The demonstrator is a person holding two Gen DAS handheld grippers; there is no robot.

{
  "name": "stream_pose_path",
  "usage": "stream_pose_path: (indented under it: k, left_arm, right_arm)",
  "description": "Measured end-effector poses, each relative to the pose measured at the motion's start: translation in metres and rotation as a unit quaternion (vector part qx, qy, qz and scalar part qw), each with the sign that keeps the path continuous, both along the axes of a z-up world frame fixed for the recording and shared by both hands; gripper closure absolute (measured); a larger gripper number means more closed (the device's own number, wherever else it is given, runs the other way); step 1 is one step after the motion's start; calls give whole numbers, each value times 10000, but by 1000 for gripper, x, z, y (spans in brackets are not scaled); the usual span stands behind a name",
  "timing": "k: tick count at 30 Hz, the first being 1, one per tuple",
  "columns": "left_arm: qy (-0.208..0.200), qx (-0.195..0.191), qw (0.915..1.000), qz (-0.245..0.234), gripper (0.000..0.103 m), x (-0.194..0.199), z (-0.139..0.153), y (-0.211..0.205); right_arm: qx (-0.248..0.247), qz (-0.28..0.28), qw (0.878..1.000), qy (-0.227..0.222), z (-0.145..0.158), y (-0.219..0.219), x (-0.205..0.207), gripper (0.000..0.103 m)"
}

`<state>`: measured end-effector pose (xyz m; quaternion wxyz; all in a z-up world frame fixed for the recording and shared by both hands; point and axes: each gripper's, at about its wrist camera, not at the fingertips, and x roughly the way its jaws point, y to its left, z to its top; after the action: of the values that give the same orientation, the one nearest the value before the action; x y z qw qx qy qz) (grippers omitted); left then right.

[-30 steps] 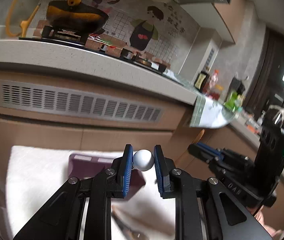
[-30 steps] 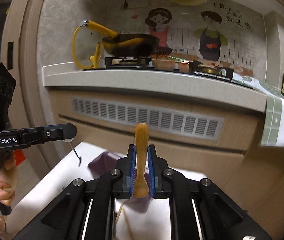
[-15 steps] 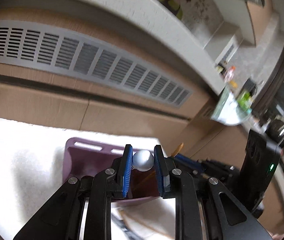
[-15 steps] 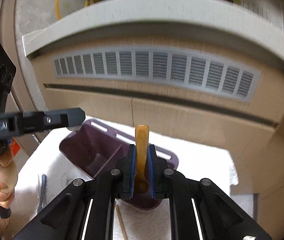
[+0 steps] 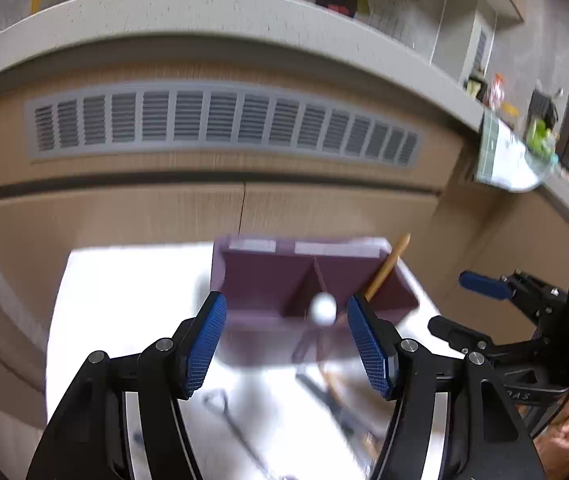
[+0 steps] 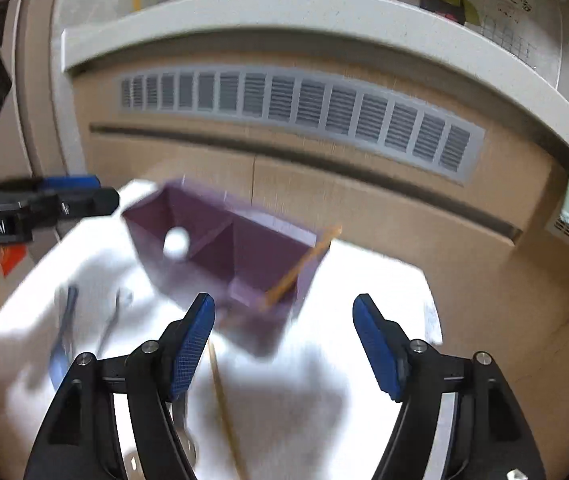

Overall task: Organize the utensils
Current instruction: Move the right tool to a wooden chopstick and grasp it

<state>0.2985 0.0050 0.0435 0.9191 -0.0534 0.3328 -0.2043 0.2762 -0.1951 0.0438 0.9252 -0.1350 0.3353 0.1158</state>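
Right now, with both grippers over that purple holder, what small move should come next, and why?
Probably lift the right gripper away and turn it to the wooden stick lying on the white cloth. Its jaws and those of the left gripper have just been opening and press on nothing; the ball-ended utensil and wooden utensil are already in the purple holder.

Matt purple plastic caddy, seemingly wooden utensil.
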Motion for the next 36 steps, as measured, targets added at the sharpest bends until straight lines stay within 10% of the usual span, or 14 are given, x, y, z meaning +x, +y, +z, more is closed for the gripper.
stream_pose_path:
  k: [6,11,18,23,31,36]
  left_arm:
    - [859,395,9955,77,39,-29,-49,2]
    - [1444,626,9875,77,36,-50,-84,3]
    - [948,1282,9870,211,8,-81,-86,-1]
    - [1005,1674,9789,607,4,-82,-86,-1]
    - [642,2024,9751,639,4,-99,-89,16]
    - [1433,1701,9737,493,4,-101,-109,33]
  right_arm:
    - [-449,21,9980,446,-41,4,-23,28]
    - [-99,238,9983,529,-49,4,-37,1]
    - [-370,38,9988,322,-50,8,-33,1]
    - [-349,300,9944,956,-74,12,-11,74]
    - [-185,641,9895,1282,-101,20,16,81]
    - [-131,768,9871,1397,-105,24,14,97]
